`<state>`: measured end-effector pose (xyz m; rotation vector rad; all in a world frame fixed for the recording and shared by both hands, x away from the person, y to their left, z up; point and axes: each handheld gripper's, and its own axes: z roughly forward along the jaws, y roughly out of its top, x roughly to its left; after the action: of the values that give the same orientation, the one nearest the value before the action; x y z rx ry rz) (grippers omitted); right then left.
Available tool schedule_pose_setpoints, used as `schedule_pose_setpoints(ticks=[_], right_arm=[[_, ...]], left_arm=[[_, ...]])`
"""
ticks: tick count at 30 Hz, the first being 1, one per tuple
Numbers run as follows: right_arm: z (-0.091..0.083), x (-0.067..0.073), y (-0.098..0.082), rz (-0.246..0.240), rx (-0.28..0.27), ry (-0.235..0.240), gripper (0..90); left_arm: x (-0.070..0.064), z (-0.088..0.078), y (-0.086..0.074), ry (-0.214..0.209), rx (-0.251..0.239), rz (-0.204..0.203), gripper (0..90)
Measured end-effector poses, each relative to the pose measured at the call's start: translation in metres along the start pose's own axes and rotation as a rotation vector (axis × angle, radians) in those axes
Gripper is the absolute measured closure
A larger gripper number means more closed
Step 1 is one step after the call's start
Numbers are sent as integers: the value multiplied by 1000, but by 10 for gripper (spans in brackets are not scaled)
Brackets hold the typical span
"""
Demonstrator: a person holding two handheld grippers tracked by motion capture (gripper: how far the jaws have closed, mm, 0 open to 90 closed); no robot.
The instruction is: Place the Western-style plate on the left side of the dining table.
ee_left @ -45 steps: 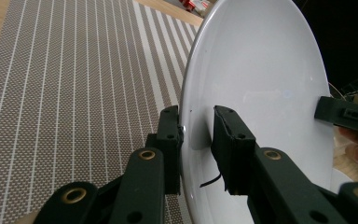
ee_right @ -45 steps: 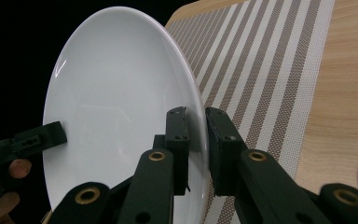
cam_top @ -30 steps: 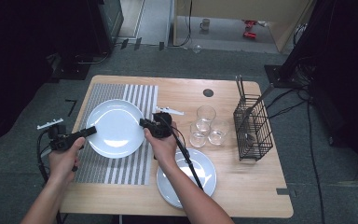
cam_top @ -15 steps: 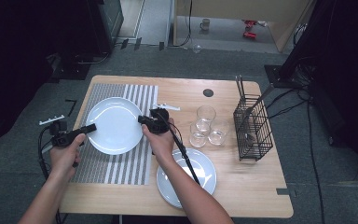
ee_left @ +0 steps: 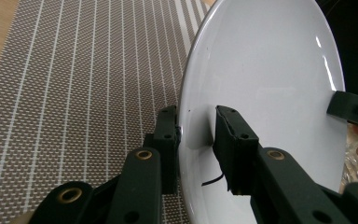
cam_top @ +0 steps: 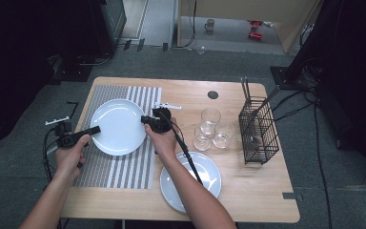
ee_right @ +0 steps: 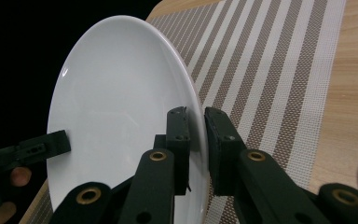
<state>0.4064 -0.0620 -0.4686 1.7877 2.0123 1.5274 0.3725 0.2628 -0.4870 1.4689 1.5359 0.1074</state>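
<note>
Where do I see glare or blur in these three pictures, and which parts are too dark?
High view: the floor around the table is dim and its left side nearly black; the held plate looks bright and flat. Left gripper view: thin glare streaks on the plate's rim, and the left claw is soft at the bottom. Right gripper view: a small glint on the plate, black background behind it.

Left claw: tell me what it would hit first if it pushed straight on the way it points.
The left claw already clamps the white plate's near rim and points across it. Pushed on, it would drive the plate toward the right claw, which pinches the opposite rim. Depth is hard to judge, so this is likely, not certain.
</note>
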Motion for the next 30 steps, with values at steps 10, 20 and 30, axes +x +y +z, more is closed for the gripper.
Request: schedule_pose_setpoints(ticks=[10,20,30], right_arm=[[14,-6,4,13,26,-2,805],[28,-13,4,39,54,-17,803],[41,-21,0,62,72,-36,797]], left_arm=[[6,8,8,18,14,-6,720],[14,20,9,30,26,-33,722],[24,29,8,22,32,-89,744]])
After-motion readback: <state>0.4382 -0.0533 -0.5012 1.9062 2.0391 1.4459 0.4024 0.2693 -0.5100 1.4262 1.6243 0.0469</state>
